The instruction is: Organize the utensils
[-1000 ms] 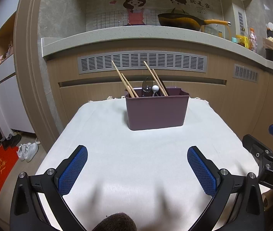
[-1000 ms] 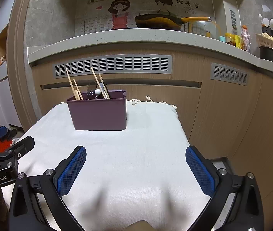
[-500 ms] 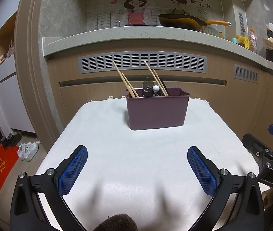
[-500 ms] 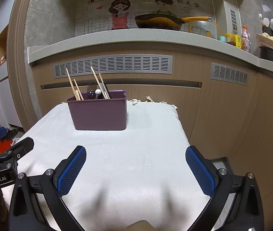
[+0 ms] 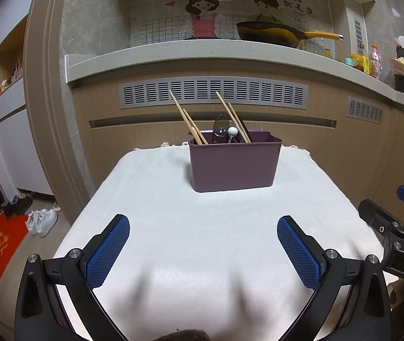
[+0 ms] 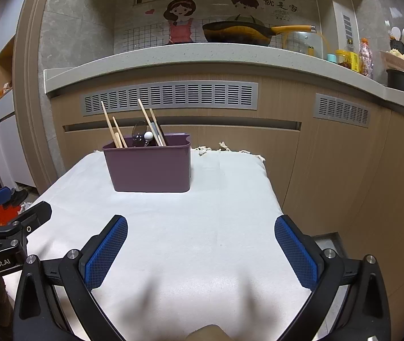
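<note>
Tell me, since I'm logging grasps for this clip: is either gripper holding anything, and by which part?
Nothing is held. The left gripper and the right gripper are both open over the white cloth, short of the purple bin.

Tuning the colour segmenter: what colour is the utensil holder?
Dull purple utensil holder, plain, no pattern; clearest in the left wrist view.

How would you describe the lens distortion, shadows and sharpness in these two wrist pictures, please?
Left wrist view: strong fisheye bends the countertop into an arc, corners go black, and soft shadows fall on the white cloth ahead of the open left gripper. Right wrist view: same curvature and vignette; the purple caddy stays sharp.
</note>
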`<state>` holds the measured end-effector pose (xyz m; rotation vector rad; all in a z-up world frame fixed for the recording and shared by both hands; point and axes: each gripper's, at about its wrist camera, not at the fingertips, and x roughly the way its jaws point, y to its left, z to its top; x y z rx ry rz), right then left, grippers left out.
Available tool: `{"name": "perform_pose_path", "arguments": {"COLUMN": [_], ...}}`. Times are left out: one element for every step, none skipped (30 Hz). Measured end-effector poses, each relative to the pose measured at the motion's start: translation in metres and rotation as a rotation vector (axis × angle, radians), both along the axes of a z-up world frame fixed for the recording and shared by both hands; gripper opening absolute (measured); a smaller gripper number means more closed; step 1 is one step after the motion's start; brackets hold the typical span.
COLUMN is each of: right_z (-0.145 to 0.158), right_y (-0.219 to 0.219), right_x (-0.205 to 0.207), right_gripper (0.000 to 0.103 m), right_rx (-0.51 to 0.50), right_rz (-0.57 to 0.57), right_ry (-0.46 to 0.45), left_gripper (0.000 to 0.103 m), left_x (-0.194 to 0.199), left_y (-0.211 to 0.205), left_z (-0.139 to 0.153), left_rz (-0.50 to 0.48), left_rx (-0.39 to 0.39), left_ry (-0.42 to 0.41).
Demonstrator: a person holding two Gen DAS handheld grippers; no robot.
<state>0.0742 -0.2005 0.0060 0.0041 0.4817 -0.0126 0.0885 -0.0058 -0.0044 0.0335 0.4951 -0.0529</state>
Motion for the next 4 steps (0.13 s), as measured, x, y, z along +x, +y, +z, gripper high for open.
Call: {"name": "perform_pose_path", "arguments": {"right_z": [-0.0001, 0.0000, 0.0002, 0.0003], "right_y": [0.0000, 0.0001, 0.0005, 0.0010], "right_x": [0.0000, -0.0002, -0.0003, -0.0005], "right_gripper": [0.103, 0.103, 0.103, 0.103], "right_rx": [0.002, 0.003, 0.002, 0.000], "right_rz": [0.003, 0.005, 0.006, 0.005], "right_ry": [0.001, 0.001, 0.001, 0.000], "left_gripper": [0.103, 0.103, 0.103, 0.103], "left_x": [-0.0019, -0.0024, -0.0026, -0.0030], "left_y": [-0.0005, -0.0006, -0.0006, -0.0008], "left_z": [0.0004, 0.0005, 0.0003, 0.0005], "left_rz": [0.004, 0.007, 0.008, 0.010], "left_rx": [-0.001, -0.001, 0.000, 0.001], "left_ry": [-0.001, -0.001, 0.001, 0.003]}}
